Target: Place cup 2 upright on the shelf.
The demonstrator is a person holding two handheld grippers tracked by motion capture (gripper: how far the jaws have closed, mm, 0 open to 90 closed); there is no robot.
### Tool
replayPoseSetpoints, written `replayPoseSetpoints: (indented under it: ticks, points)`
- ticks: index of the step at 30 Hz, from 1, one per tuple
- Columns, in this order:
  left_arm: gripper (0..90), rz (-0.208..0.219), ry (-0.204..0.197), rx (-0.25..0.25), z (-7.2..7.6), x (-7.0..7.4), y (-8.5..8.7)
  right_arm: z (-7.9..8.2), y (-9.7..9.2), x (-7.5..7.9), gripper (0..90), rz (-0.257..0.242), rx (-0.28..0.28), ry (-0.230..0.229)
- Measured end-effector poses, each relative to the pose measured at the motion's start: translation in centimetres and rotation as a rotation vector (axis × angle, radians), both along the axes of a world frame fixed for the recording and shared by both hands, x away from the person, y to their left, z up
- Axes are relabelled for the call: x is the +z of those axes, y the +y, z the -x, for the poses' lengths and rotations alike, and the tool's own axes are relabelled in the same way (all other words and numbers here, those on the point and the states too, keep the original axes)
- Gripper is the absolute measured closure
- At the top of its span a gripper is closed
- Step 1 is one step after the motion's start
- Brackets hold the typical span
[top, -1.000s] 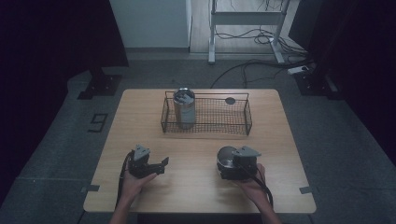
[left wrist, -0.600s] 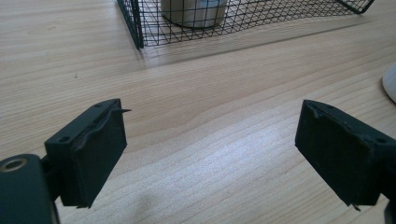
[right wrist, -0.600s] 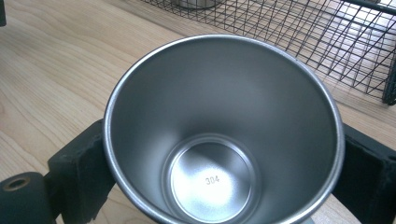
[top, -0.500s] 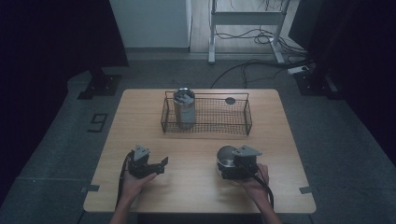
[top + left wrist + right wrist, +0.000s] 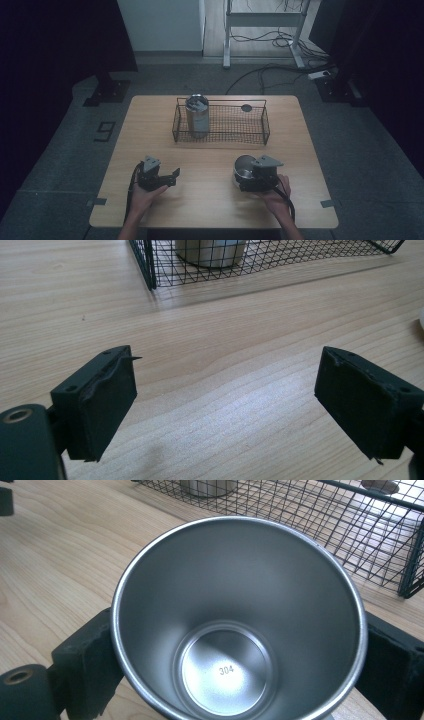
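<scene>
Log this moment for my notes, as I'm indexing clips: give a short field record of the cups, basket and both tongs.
held cup: steel cup, empty, upright on the table, between the right tongs' jaws
right tongs: shut on the steel cup
left tongs: open, nothing between the jaws, which have just been closing
basket: wire basket on the table's far half
basket contents: second cup, upright at its left end

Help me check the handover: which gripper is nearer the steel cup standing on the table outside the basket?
Right. The right gripper has its jaws on either side of the steel cup; the left gripper lies well off to the cup's left with nothing between its jaws.
</scene>
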State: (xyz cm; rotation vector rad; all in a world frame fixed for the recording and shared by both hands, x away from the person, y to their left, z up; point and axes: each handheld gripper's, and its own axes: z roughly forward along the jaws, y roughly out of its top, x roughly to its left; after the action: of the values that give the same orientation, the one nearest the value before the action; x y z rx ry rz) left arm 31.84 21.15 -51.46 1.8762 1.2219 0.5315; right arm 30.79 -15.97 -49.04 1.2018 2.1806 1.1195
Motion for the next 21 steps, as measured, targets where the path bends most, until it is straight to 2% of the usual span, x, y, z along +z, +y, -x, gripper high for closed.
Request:
replayPoseSetpoints:
  ticks: [15, 21]
  points:
    - [9.9, -0.008, 0.017, -0.011, -0.12, -0.39, -0.22, 0.17, -0.41, 0.58, 6.7, -0.025, -0.007, -0.013]
    - [9.9, -0.020, 0.039, -0.019, -0.26, -0.79, -0.47, 0.31, -0.13, 0.69, 6.7, -0.020, 0.005, -0.020]
